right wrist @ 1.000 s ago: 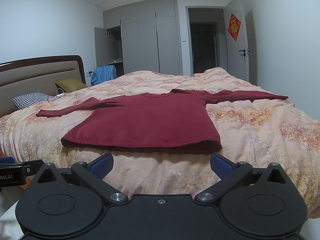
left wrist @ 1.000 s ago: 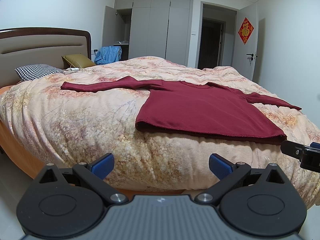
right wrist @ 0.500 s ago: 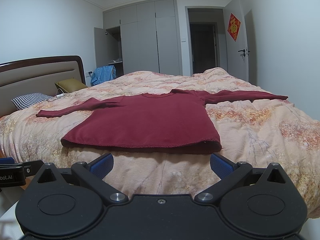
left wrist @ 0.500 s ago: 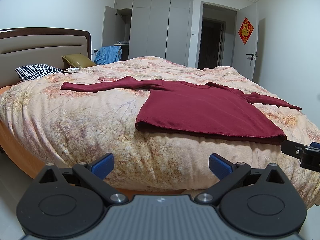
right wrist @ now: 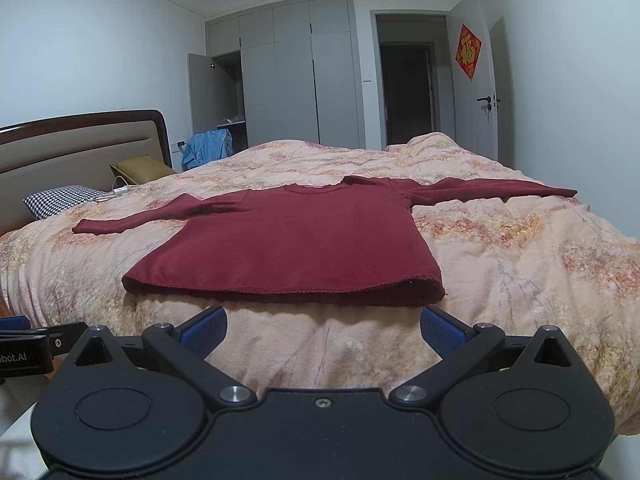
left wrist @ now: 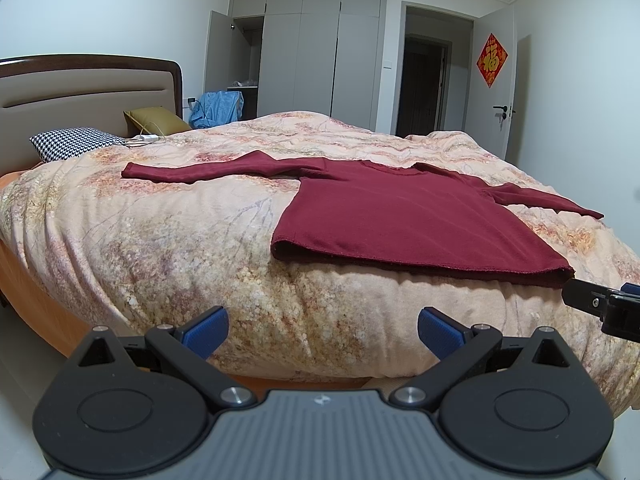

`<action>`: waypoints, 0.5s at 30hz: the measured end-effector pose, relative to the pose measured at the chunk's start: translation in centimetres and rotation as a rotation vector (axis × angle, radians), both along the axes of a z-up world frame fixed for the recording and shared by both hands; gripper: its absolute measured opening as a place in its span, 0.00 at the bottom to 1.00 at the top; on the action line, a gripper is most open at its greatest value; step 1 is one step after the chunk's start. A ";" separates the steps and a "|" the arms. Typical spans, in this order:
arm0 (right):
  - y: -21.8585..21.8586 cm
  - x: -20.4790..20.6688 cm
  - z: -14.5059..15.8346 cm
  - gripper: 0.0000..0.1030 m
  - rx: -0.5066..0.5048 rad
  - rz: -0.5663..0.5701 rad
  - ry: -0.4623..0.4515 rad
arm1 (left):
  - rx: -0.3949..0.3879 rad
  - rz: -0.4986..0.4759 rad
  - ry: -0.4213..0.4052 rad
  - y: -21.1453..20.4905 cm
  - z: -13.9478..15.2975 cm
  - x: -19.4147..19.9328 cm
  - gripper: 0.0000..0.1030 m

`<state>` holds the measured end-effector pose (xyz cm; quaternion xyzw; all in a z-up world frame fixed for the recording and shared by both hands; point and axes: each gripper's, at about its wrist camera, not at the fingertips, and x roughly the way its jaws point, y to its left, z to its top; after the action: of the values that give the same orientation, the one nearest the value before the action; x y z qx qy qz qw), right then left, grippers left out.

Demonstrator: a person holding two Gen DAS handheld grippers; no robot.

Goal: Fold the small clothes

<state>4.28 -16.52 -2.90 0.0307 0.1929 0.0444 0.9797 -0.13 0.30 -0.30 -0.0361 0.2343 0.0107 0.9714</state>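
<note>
A dark red long-sleeved top [left wrist: 404,220] lies flat on the bed, both sleeves spread out, hem toward me; it also shows in the right wrist view [right wrist: 296,240]. My left gripper [left wrist: 322,330] is open and empty, in front of the bed's near edge, left of the hem. My right gripper [right wrist: 323,328] is open and empty, just short of the hem's middle. The right gripper shows at the right edge of the left wrist view [left wrist: 604,304]. The left gripper shows at the left edge of the right wrist view [right wrist: 28,348].
The bed has a peach floral duvet [left wrist: 160,232]. A houndstooth pillow [left wrist: 74,142] and an olive cushion [left wrist: 154,118] lie by the headboard [left wrist: 80,92]. A white charger cable [left wrist: 146,138] lies near them. A wardrobe [left wrist: 320,48] and an open door [left wrist: 512,92] stand behind.
</note>
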 end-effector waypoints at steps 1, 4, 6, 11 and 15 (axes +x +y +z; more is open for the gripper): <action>0.0 0.1 0.0 1.00 0.001 0.001 0.004 | 0.002 0.000 0.002 0.0 -0.1 0.0 1.00; 0.2 0.3 -0.1 1.00 0.007 0.010 0.019 | 0.002 0.001 0.009 0.1 -0.3 0.0 1.00; 0.1 0.7 -0.1 1.00 0.017 0.012 0.033 | 0.005 0.007 0.023 0.1 -0.5 0.3 1.00; -0.9 1.7 -0.3 1.00 0.059 -0.023 0.054 | 0.038 0.044 0.062 0.0 -0.5 1.5 1.00; -1.7 3.7 -0.1 1.00 0.045 -0.027 0.036 | 0.043 0.034 0.110 -0.2 -0.2 3.4 1.00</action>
<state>8.00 -18.18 -3.04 0.0563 0.2092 0.0351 0.9756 3.30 0.06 -0.51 -0.0186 0.2863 0.0339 0.9574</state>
